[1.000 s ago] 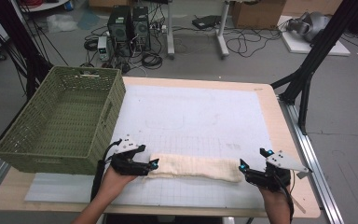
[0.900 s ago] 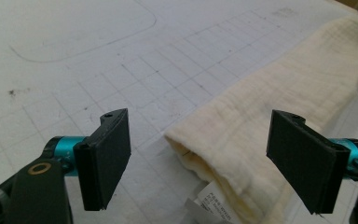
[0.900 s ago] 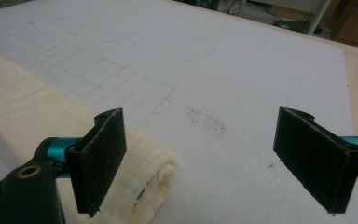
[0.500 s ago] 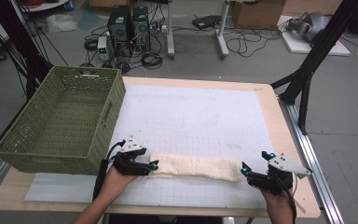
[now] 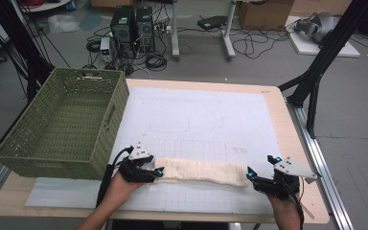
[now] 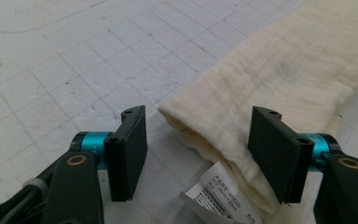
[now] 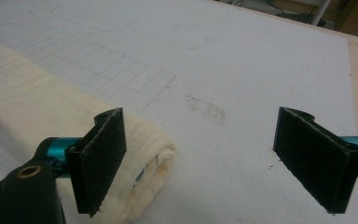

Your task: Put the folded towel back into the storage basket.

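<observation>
Flanking the folded towel, left claw and right claw, both apart, beside empty basket.

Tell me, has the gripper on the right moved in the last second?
Yes. The right gripper has slid a little toward the near edge of the table, staying just off the end of the rolled cream towel, jaws open.

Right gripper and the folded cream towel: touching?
Cannot tell. In the right gripper view the right gripper is open, one jaw overlapping the end of the folded cream towel, the other over bare mat; no gap or contact shows plainly.
</observation>
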`<state>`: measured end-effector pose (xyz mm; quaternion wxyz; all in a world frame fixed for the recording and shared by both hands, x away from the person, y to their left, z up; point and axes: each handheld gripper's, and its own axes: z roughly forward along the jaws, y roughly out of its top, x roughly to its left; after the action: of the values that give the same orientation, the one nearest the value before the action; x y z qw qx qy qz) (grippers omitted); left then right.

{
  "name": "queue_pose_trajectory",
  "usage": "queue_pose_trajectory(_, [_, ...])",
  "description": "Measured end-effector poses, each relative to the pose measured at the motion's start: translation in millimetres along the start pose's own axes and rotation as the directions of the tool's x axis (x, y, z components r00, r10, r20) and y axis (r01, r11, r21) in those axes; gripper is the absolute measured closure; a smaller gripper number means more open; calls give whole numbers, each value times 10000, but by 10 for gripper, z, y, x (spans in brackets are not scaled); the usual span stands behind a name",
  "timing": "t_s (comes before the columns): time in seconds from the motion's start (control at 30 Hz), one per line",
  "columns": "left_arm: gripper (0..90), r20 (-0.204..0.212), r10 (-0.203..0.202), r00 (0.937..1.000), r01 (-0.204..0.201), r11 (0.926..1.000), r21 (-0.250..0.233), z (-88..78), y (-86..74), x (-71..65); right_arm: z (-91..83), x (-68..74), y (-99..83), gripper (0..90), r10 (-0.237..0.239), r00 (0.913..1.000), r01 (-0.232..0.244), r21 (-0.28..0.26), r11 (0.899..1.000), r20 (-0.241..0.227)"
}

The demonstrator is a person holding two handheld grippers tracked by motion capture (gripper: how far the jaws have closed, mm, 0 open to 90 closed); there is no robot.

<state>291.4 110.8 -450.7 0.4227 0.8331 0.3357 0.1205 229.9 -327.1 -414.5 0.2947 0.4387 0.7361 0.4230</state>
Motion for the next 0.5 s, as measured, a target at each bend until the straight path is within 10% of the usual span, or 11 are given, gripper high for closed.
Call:
queue_pose_trajectory(0.3, [753,905,54,9959,-48,10000,-68,-4,-8,-35,22,9,-1,160,-31,9999,31,41,10000,-97])
queue_pose_trajectory(0.5, [794,953,30,9954,-20,9999,-108,-9,-10,-41,25,5,1,160,10,9999,-10,26,10000,-132])
